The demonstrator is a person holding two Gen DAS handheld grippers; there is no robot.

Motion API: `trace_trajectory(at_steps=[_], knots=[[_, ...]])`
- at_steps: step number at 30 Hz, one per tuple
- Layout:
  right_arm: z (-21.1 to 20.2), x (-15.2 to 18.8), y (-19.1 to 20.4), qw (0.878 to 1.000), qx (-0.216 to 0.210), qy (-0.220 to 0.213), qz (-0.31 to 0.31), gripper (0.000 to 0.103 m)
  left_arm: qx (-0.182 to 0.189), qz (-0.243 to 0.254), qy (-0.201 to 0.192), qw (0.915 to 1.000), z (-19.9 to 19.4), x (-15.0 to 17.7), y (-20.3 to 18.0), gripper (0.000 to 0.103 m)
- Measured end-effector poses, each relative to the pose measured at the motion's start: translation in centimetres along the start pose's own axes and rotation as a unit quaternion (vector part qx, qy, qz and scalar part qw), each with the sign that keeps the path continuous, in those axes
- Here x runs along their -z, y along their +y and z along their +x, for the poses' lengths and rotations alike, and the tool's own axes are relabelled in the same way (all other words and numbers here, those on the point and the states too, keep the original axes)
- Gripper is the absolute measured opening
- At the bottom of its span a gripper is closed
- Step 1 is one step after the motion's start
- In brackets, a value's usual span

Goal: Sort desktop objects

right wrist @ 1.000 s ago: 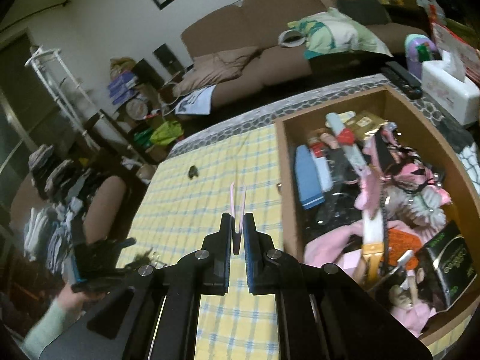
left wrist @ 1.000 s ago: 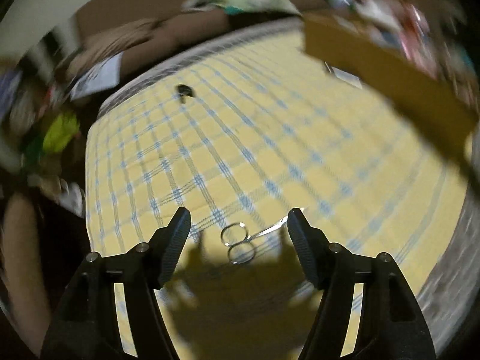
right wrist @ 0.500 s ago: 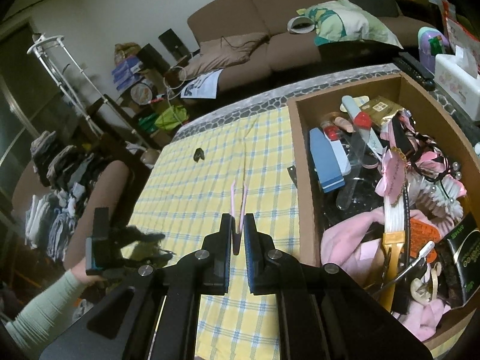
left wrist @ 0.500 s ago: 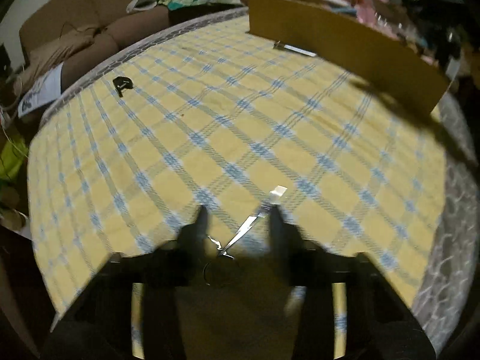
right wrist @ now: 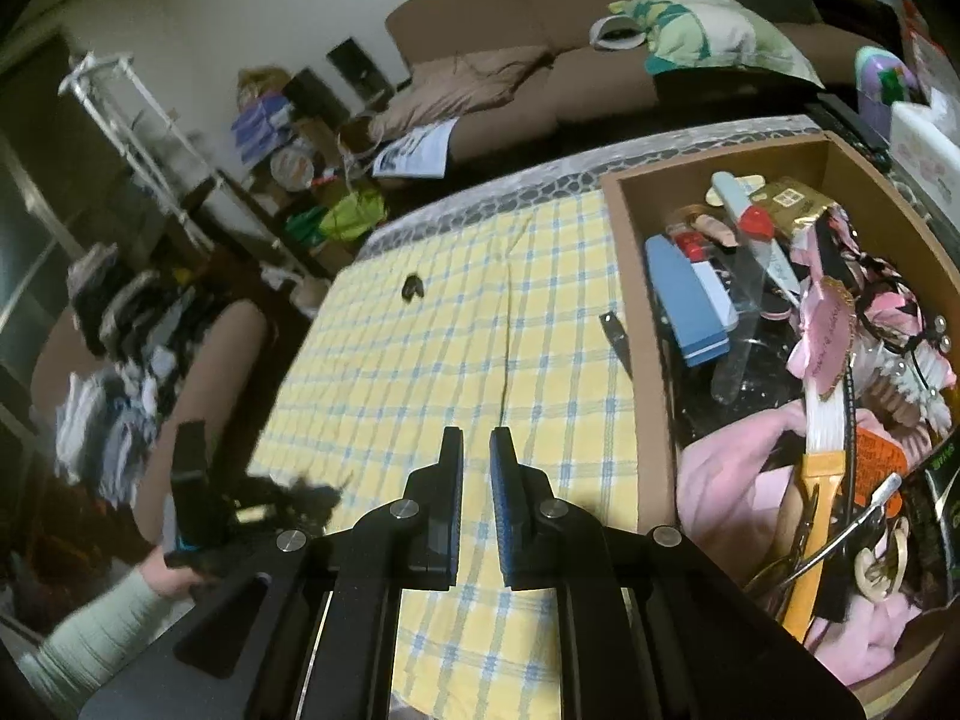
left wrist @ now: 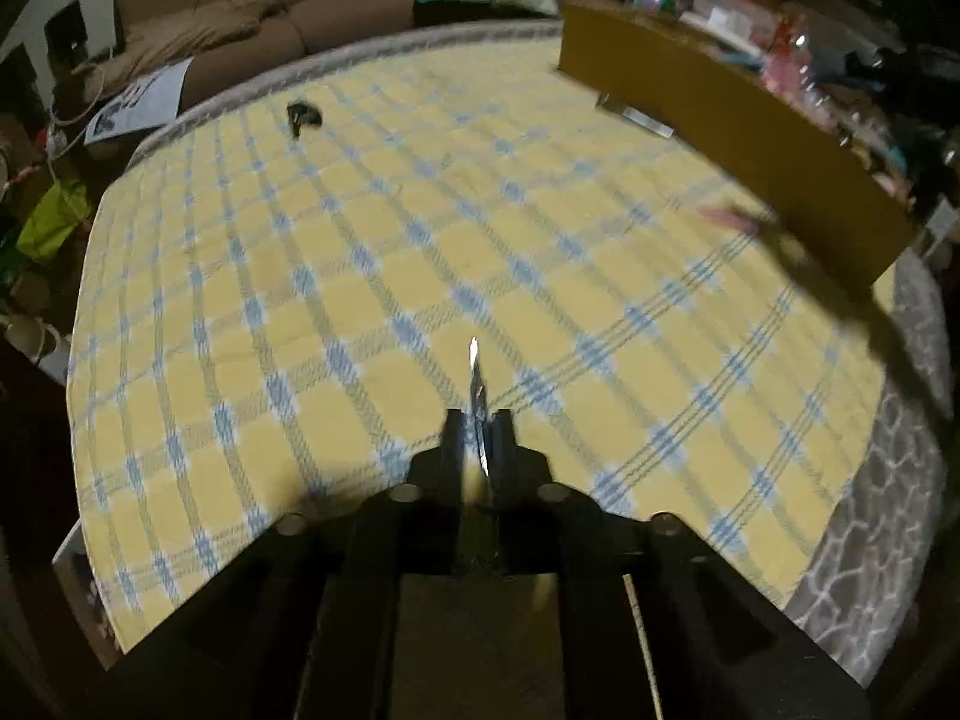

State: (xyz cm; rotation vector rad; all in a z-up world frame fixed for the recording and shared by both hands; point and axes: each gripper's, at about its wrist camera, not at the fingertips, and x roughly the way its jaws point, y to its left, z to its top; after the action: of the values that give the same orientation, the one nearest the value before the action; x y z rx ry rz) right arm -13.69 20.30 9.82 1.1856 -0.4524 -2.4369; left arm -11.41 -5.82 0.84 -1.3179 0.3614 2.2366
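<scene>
My left gripper (left wrist: 477,423) is closing its jaws on small metal scissors (left wrist: 474,372). The pads press on them and the blade tip sticks out forward over the yellow checked cloth (left wrist: 360,276). In the right wrist view the left gripper (right wrist: 300,489) shows blurred at the lower left, held by a hand in a pale green sleeve (right wrist: 90,630). My right gripper (right wrist: 477,438) hangs over the cloth just left of the open cardboard box (right wrist: 624,276), its jaws almost together with nothing between them. A blurred pink thing (left wrist: 732,219) shows near the box wall.
The box (left wrist: 720,114) is crowded with several toiletries, hair things and pink cloth. A small black clip (right wrist: 413,287) lies far out on the cloth. A flat metal piece (right wrist: 613,327) lies against the box's outer wall. A brown sofa (right wrist: 540,60) stands beyond the table.
The left gripper came down over the scissors and shut on them; their blade now points forward. The pink strip held in the right gripper is gone from between its jaws.
</scene>
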Motion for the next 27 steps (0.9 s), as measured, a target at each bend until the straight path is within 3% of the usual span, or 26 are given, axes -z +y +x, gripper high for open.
trace_trajectory(at_steps=[1,2,3,4,5,11,17,18,20,21,24,25,27], knots=[[0.4,0.2,0.3,1.0,0.002,0.009,-0.011,0.01,-0.008,0.004,-0.003,1.0,-0.1,0.2,-0.1,0.022],[1.0,0.4,0.7,0.999,0.005,0.025,-0.025,0.013,-0.022,0.006,-0.002,0.9997,-0.1,0.3,-0.3,0.047],[1.9,0.9,1.3,0.998,0.022,0.043,-0.046,0.017,-0.04,0.005,0.003,0.9992,-0.1,0.4,-0.4,0.064],[3.0,1.5,1.9,0.995,0.046,0.058,-0.071,0.03,-0.041,0.003,0.005,0.9991,-0.2,0.5,-0.4,0.082],[3.9,2.1,2.2,0.992,0.059,0.07,-0.087,0.037,-0.029,0.0,-0.001,0.9996,-0.6,0.9,-0.3,0.081],[9.7,4.9,2.8,0.971,0.128,0.121,-0.164,0.034,-0.033,0.013,-0.013,0.9993,-1.1,3.2,-0.1,0.081],[12.2,5.8,2.2,0.962,0.147,0.14,-0.182,0.038,-0.024,0.014,-0.044,0.9987,-1.1,2.8,-0.6,0.078],[12.6,5.9,2.2,0.961,0.15,0.141,-0.186,0.04,-0.02,0.023,-0.041,0.9987,-0.8,2.8,-1.0,0.073],[12.9,6.0,2.3,0.958,0.155,0.138,-0.196,0.042,-0.005,0.019,-0.05,0.9986,-1.0,3.0,-1.2,0.043],[12.8,5.9,2.3,0.96,0.153,0.138,-0.191,0.042,-0.009,0.013,-0.052,0.9985,-1.2,2.9,-1.1,0.033],[12.7,5.8,2.5,0.963,0.145,0.135,-0.185,0.029,-0.009,-0.009,-0.05,0.9986,-1.2,2.8,-1.0,0.031],[12.7,5.8,2.5,0.965,0.134,0.137,-0.177,0.007,-0.01,-0.015,-0.05,0.9986,-1.3,2.8,-0.9,0.03],[12.7,6.1,2.2,0.969,0.126,0.14,-0.159,0.004,-0.012,-0.029,-0.049,0.9983,-1.5,2.9,-0.8,0.03]])
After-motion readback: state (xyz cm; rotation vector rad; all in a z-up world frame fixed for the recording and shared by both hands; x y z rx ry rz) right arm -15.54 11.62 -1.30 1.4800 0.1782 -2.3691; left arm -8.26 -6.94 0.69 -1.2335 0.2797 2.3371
